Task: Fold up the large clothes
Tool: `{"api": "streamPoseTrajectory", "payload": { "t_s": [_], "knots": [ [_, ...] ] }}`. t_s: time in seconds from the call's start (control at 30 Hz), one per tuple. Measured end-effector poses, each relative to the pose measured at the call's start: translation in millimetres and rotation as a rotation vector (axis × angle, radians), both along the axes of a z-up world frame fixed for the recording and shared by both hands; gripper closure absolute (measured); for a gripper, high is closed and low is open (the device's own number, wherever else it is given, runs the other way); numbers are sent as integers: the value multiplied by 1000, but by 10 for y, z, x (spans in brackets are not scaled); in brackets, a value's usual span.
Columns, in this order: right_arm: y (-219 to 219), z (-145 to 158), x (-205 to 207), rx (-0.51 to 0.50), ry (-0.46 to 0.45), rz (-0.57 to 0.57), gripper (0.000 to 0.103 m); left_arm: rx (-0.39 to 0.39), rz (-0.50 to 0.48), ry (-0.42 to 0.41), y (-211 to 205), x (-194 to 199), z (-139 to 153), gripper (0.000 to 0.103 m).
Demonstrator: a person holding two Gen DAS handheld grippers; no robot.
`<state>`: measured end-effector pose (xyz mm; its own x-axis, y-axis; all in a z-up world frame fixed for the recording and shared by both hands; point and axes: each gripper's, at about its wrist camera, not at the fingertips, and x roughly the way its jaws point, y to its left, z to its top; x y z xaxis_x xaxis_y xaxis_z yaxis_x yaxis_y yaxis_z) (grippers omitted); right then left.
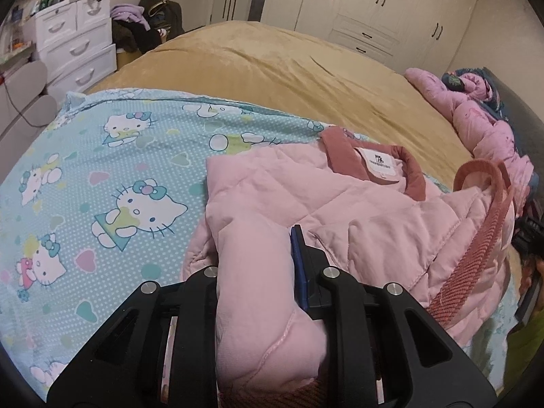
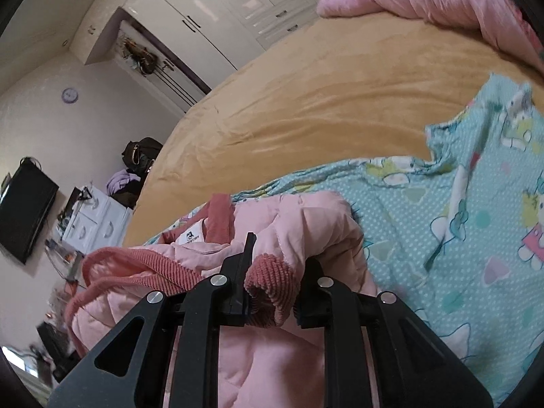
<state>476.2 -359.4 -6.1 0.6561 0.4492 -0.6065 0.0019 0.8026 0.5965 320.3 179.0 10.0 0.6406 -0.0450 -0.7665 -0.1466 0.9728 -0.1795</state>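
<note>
Here the pink padded jacket point(image 1: 357, 210) lies on a light-blue cartoon-cat sheet point(image 1: 102, 176) spread over the near part of a bed; beyond the sheet the bed is covered by a tan blanket point(image 1: 278, 68). The jacket's darker corduroy collar point(image 1: 343, 149) points away from the left wrist camera, with a white label point(image 1: 379, 165) showing inside it; a ribbed rose-coloured trim point(image 1: 476, 238) loops along the jacket's right side.

The left gripper point(image 1: 258, 265) is clamped on a thick fold of the jacket's pink fabric, which bulges up between its black fingers; only the right finger's blue-edged pad point(image 1: 299, 258) is visible, the other side being buried under cloth.

From the right wrist view, the right gripper point(image 2: 275, 272) pinches a corduroy cuff point(image 2: 272, 285) of the same jacket point(image 2: 272, 357), the cuff bunched tightly between the two fingers; the collar and label sit just to the left of it, and the blue sheet point(image 2: 442, 238) spreads to the right.

At the far corner of the bed a crumpled pink quilt point(image 1: 476, 115) is heaped; white drawers point(image 1: 74, 40) stand by the wall at left with dark clothes piled beside them; white wardrobes point(image 1: 374, 6) line the back wall.
</note>
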Motion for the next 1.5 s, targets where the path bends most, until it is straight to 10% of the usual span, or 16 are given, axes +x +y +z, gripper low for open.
{"api": "streamPoseTrajectory", "payload": {
  "t_s": [0.2,0.27,0.3,0.5,0.87,1.0,1.5],
  "knots": [
    [-95,15,15,141,2,27,66,4,-8,-7,9,-26,15,89],
    [-164,12,2,266,-21,52,12,6,-11,-9,-4,-29,12,89],
    [-176,22,-30,302,-36,51,9,13,-11,-9,-15,-30,11,89],
    [31,162,-316,203,-108,108,9,20,-17,-12,-37,-28,18,89],
    [940,-88,-979,-309,-202,300,9,-28,-3,-52,-18,-98,99,74],
    [1000,-278,-988,-328,-169,303,8,-83,-32,-102,-66,-156,189,41],
    [946,-326,-1007,-309,-169,295,8,-121,-80,-220,-273,-345,535,9]
  ]
}}
